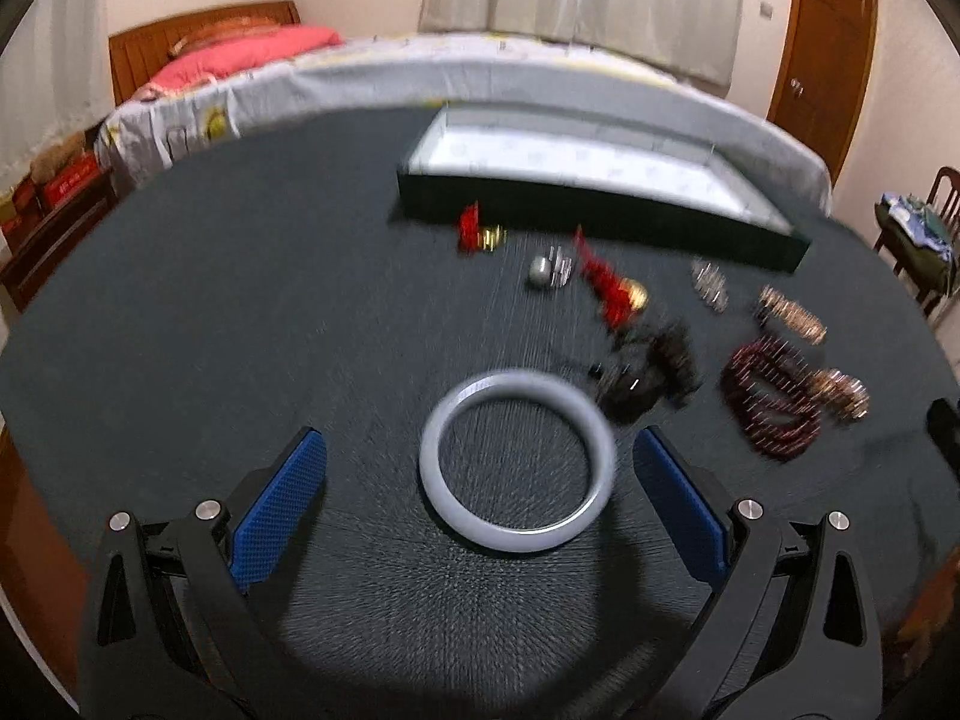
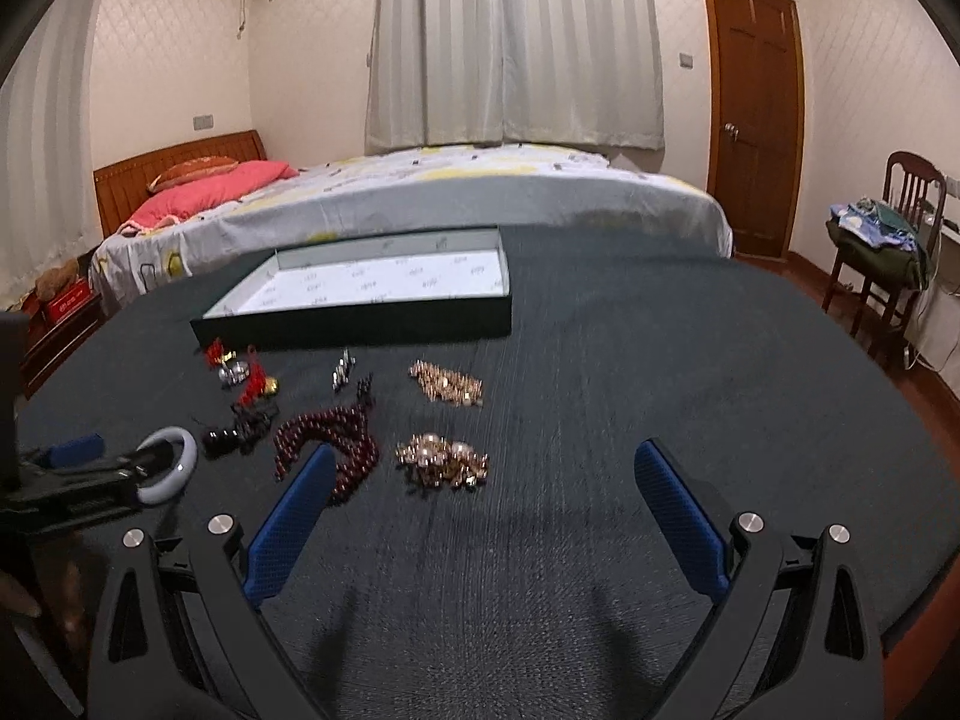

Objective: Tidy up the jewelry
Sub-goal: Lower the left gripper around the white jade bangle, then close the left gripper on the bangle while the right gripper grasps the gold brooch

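While blur smears the beads [image 1: 771,402], the bangle [image 1: 517,459] reads clearly.

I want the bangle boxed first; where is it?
On the table, the pale bangle lies between the open left gripper fingers, beside dark beads.

One pale bangle [image 1: 517,461], one open box [image 2: 360,294], two red tassels [image 1: 606,285], two claws [image 2: 483,510]

— What's past my worktop's [image 2: 600,360] far edge?
— A bed [image 2: 480,192] with a pink pillow [image 2: 210,189] at its wooden headboard [image 2: 174,165], pale curtains [image 2: 516,42], a closed wooden door [image 2: 756,114].
— And off the right edge?
— A cluttered chair [image 2: 894,222].
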Demonstrator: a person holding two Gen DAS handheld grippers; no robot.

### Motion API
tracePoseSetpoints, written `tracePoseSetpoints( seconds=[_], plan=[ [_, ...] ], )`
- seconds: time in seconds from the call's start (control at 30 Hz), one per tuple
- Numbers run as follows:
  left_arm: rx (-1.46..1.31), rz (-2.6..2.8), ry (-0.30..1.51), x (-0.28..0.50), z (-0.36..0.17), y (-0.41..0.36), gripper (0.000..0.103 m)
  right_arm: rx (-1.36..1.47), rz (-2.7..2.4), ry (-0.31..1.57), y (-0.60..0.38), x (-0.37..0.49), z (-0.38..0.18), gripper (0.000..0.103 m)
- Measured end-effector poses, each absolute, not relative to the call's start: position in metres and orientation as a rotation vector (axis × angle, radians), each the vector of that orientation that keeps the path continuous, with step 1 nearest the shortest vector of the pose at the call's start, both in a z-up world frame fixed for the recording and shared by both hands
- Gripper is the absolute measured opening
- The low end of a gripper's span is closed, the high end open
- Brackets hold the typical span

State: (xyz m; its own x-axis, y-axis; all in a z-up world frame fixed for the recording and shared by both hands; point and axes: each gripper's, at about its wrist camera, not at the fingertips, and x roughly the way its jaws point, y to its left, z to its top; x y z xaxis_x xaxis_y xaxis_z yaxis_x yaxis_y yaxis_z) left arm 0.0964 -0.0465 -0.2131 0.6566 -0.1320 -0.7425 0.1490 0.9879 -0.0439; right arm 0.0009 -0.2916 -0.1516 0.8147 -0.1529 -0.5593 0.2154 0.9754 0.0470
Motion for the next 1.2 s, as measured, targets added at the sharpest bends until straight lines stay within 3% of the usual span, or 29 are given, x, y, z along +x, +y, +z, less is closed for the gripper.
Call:
tracePoseSetpoints(
  seconds=[0.43, 0.5, 0.53, 1.1, 1.13, 1.2],
  plan=[
    [0.066, -0.162, 0.819, 0.099, -0.224, -0.051, 0.098, 0.123, -0.175, 0.62, -0.293, 0.011, -0.166, 0.097],
    [0.068, -0.171, 0.806, 0.097, -0.222, -0.052, 0.087, 0.123, -0.174, 0.626, -0.293, 0.014, -0.166, 0.097],
    [0.074, -0.183, 0.794, 0.096, -0.221, -0.052, 0.07, 0.125, -0.175, 0.63, -0.293, 0.015, -0.167, 0.097],
    [0.071, -0.139, 0.768, 0.103, -0.213, -0.04, 0.069, 0.147, -0.168, 0.727, -0.3, 0.052, -0.172, 0.096],
    [0.067, -0.141, 0.77, 0.104, -0.213, -0.04, 0.069, 0.146, -0.165, 0.734, -0.299, 0.055, -0.173, 0.095],
    [0.064, -0.144, 0.771, 0.104, -0.212, -0.04, 0.069, 0.145, -0.159, 0.75, -0.297, 0.059, -0.174, 0.084]
  ],
)
